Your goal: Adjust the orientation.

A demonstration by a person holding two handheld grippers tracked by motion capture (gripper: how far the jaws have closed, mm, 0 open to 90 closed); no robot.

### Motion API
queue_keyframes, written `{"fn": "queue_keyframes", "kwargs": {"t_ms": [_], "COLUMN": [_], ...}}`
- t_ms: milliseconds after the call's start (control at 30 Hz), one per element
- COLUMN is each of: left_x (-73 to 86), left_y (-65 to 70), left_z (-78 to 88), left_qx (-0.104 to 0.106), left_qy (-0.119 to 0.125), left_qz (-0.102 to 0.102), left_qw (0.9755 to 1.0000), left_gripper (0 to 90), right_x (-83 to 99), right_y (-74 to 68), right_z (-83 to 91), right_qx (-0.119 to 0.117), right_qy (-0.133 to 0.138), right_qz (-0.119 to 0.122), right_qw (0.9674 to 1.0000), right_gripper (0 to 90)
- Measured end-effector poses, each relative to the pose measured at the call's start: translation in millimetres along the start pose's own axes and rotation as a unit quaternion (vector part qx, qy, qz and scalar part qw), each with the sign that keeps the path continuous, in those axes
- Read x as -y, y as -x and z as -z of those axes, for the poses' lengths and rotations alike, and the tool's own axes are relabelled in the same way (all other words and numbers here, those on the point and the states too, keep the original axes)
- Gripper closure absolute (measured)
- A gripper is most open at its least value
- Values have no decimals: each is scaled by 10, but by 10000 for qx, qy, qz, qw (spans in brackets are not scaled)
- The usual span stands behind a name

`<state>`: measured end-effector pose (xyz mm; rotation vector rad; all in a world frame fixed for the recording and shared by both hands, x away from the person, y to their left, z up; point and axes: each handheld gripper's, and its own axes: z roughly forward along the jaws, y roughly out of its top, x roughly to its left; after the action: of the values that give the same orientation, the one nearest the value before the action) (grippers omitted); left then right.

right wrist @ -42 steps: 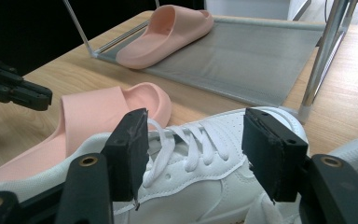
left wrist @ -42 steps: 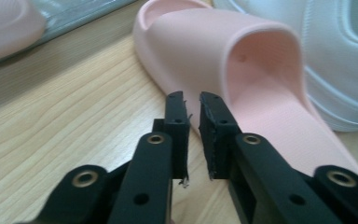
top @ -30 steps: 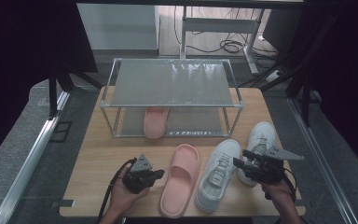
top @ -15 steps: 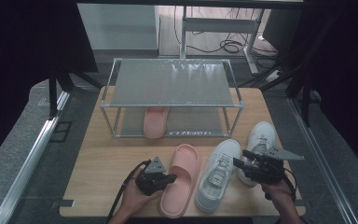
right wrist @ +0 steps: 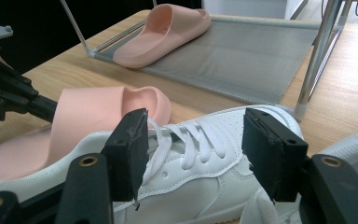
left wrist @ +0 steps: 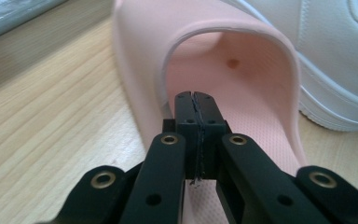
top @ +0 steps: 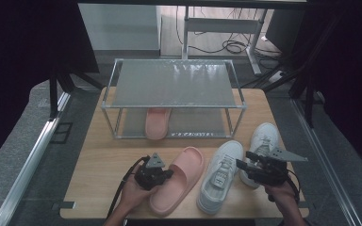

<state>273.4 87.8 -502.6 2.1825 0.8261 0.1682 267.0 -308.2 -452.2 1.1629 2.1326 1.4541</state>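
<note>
— Grip on the pink slide [top: 181, 181] yet?

— None. Left gripper [left wrist: 196, 95] with jaws pressed flat together, nothing between them, tips poised over the footbed just short of the strap arch. Hard to say whether touching.

— And where, exactly?

— Sole-down on the bench [top: 103, 160], in front of the shoe rack [top: 174, 84], toe toward it, just beside the near white sneaker [top: 219, 176]. Matching slide [top: 158, 123] already on the rack's lower shelf.

— Likely feel?

— Judging by the thick moulded look: light, soft, springy. Little risk of damage, some risk of squashing and twisting under a hard pinch. Matte skin, so probably not slippery.

— Best place to take hold?

— Across the strap arch, one jaw inside, one on top, near its middle so as to hang level. Failing that, the side wall of the sole. Needs opening first.

— Right side?

— Right gripper [right wrist: 196, 135] with jaws wide apart, straddling the near sneaker's laces, pads clear of it, holding nothing. Second white sneaker [top: 263, 139] just beyond, toward the bench's right edge.

— Sneaker handling?

— Probably heavier and stiffer than the slide, smooth upper perhaps a bit slick. Better taken at the collar or across the laced throat than on the rounded toe.
</note>
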Motion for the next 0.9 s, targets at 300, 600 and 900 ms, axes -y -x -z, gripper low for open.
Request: {"fn": "queue_keyframes", "kwargs": {"t_ms": [300, 600, 900], "left_x": [-6, -30, -106], "left_y": [-1, -87, -114], "left_z": [160, 99, -156], "left_qx": [-32, -287, -313], "left_qy": [388, 368, 176], "left_qz": [94, 220, 275], "left_qw": [9992, 9987, 9990], "left_gripper": [815, 680, 773], "right_x": [3, 3, 7], "right_y": [-3, -5, -5], "right_z": [-7, -16, -18], "right_qx": [-3, -7, -16], "right_qy": [-11, -15, -24], "right_qz": [-9, -7, -9], "right_qw": [10000, 10000, 10000], "right_gripper": [413, 413, 413]}}
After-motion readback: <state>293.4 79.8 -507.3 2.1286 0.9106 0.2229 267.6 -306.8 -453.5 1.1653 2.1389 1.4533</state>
